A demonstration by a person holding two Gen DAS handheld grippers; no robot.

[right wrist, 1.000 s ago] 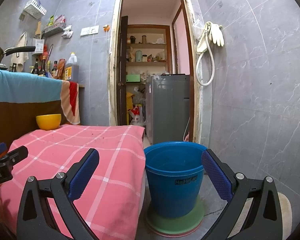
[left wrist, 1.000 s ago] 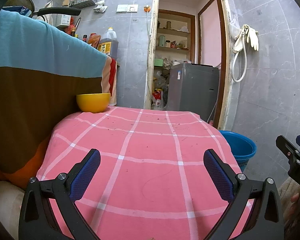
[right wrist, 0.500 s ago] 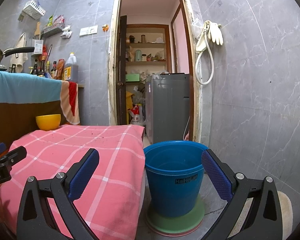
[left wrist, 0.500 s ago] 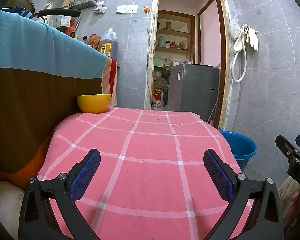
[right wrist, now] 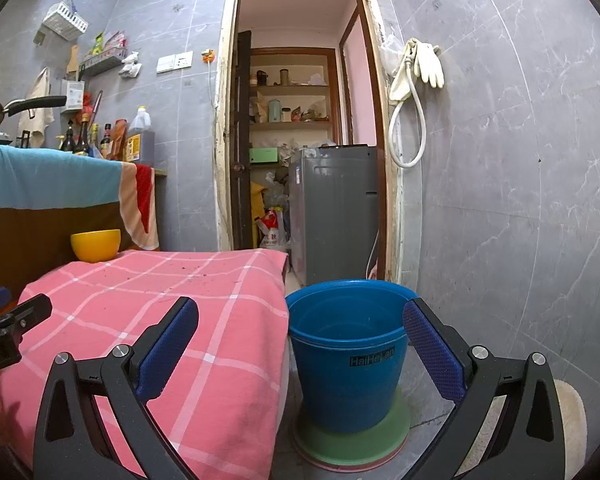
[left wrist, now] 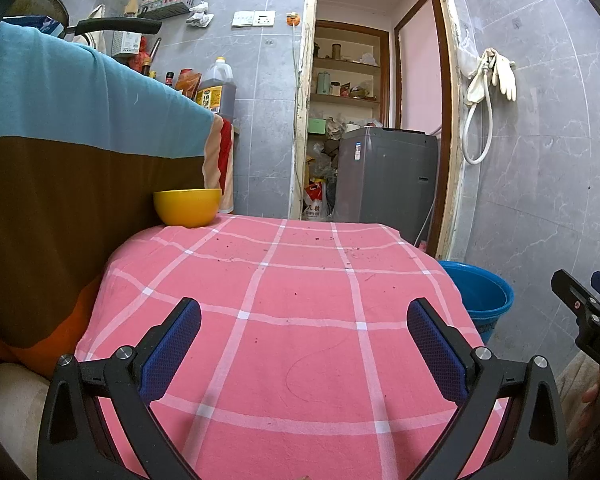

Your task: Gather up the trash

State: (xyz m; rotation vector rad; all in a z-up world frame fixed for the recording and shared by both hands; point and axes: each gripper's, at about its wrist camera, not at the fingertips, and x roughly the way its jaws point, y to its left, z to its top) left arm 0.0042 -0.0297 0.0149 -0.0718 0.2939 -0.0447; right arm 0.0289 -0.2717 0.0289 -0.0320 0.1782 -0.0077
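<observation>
Pink checked cloth on table (left wrist: 300,320): only fine specks toward 12 o'clock, no larger trash visible. Left tool (left wrist: 304,344) and right tool (right wrist: 300,344) both spread wide, holding nothing. Blue bucket (right wrist: 346,360) at 3 o'clock of table, apparently empty. Collection judged essentially done, or not begun.

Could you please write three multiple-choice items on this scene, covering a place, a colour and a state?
1. Where does the blue bucket stand?
A. on the floor beside the pink cloth
B. on the cloth
C. inside the doorway

2. What colour is the bowl?
A. red
B. yellow
C. white

3. How is the right gripper?
A. shut on trash
B. shut on the bowl
C. open and empty

Answers: 1 A, it sits on a green disc on the floor; 2 B, plainly yellow; 3 C, the fingers stand wide apart.
</observation>
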